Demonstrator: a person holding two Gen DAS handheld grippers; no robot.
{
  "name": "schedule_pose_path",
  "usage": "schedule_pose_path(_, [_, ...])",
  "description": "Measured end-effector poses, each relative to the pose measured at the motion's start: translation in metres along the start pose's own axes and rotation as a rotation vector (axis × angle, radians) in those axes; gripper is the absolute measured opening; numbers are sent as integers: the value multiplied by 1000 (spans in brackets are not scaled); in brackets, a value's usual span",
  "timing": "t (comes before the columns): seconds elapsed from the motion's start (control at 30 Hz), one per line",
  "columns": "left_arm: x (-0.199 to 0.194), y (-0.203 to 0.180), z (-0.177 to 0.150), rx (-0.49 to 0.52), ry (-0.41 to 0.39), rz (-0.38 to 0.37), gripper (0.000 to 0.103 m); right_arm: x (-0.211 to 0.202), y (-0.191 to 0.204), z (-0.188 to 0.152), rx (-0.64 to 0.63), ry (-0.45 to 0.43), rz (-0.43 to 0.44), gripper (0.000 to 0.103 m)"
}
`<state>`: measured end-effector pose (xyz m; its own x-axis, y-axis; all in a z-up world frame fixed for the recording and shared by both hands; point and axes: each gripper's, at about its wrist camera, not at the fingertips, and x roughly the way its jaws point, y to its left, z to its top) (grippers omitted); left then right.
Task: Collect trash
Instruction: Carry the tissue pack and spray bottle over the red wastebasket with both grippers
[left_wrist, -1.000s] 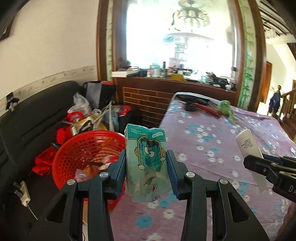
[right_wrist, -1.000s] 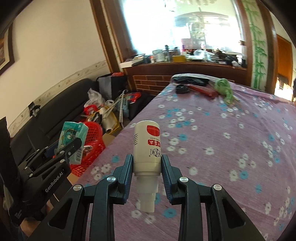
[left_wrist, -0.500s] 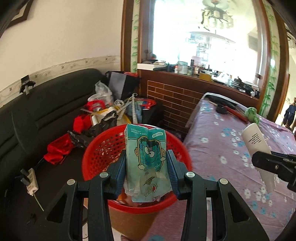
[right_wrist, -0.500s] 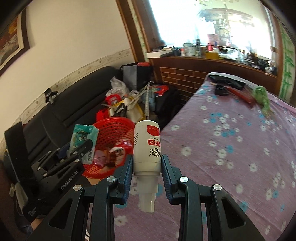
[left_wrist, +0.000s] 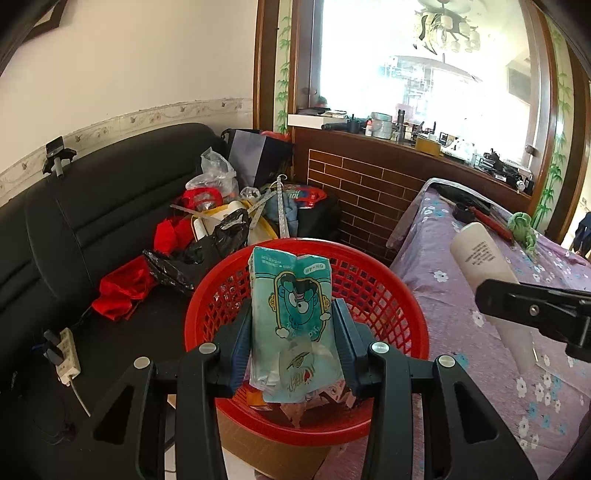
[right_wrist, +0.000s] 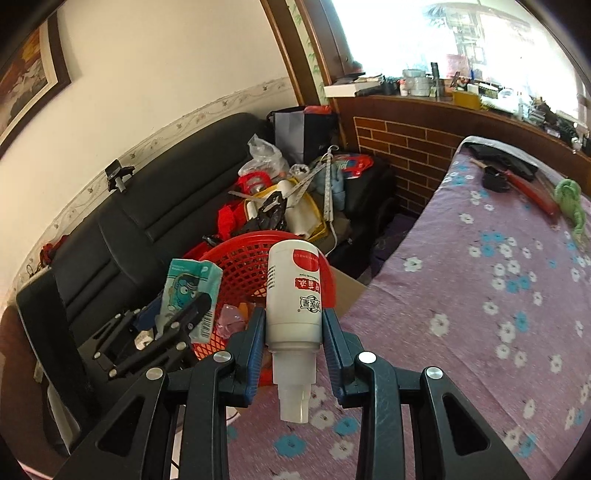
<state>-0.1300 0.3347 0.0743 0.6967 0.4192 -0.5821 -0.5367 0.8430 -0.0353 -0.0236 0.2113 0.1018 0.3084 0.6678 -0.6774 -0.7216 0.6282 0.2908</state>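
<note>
My left gripper is shut on a teal cartoon-printed packet, held upright above the red mesh basket. Scraps of trash lie in the basket's bottom. In the right wrist view the same packet and the left gripper hang over the basket's near rim. My right gripper is shut on a white bottle with a red label, its clear cap pointing back at the camera, over the table edge beside the basket. The bottle also shows at the right of the left wrist view.
The basket sits on a cardboard box between a black sofa and a table with a purple flowered cloth. Bags, red cloth and clutter pile on the sofa. A power strip lies at the left. A brick counter stands behind.
Both grippers have moved left, off the purple table toward the red basket. The packet now hangs over the basket and the bottle has come close to its rim. Both grips are unchanged.
</note>
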Motion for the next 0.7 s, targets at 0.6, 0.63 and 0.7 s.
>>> schedule_pose_path(0.6, [18, 11, 1, 1, 23, 4, 40, 41, 13, 22, 18, 40, 43, 33])
schedule_pose_path(0.63, [19, 11, 2, 0, 23, 3, 40, 42, 13, 23, 19, 40, 46, 33])
schedule_pose_path(0.7, [20, 11, 1, 0, 23, 6, 40, 45, 14, 25, 17, 42, 46, 33])
